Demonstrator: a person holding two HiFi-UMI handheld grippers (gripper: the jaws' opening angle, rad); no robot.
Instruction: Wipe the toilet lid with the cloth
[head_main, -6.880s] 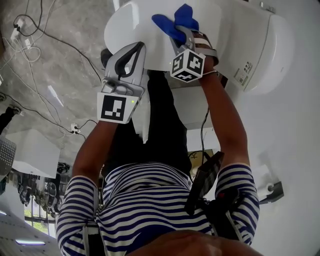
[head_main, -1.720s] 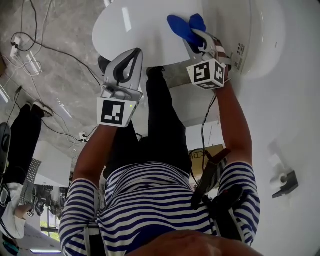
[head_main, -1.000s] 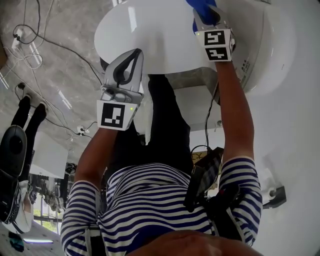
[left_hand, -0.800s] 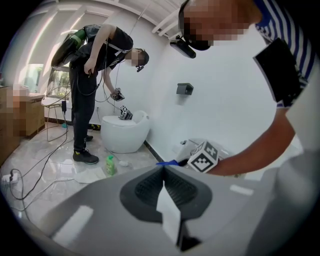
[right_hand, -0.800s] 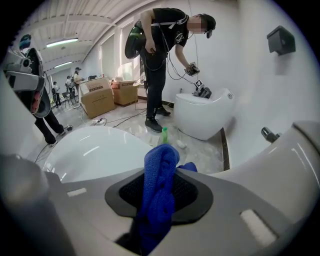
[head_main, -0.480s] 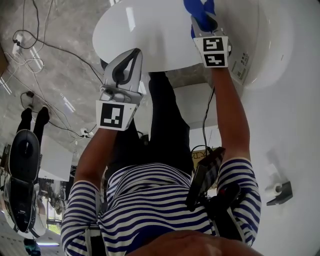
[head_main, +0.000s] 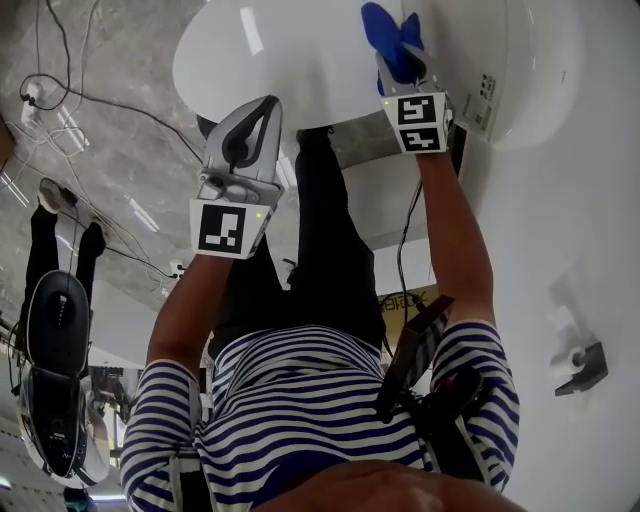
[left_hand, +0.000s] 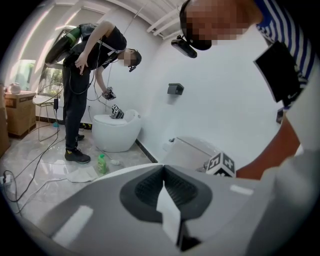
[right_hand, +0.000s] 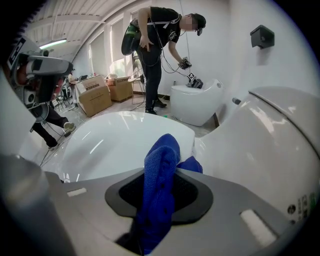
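Note:
The white toilet lid (head_main: 290, 55) lies shut at the top of the head view. On its rear part, near the tank, rests a blue cloth (head_main: 388, 32), and my right gripper (head_main: 398, 62) is shut on it. In the right gripper view the cloth (right_hand: 160, 182) stands bunched between the jaws, with the glossy lid (right_hand: 110, 145) beyond it. My left gripper (head_main: 258, 108) hovers at the lid's near edge, apart from the cloth. Its jaws are shut with nothing between them (left_hand: 163, 176).
The toilet's rounded tank housing (right_hand: 272, 135) rises just right of the cloth. Cables (head_main: 70, 90) trail over the marble floor. A second person (left_hand: 90, 60) bends over another toilet (left_hand: 116, 134), with a green bottle (left_hand: 102, 163) on the floor and cardboard boxes (right_hand: 95, 97) behind.
My right gripper carried the cloth across the lid toward the tank end, then drew back a little. The left gripper has stayed shut in about the same place.

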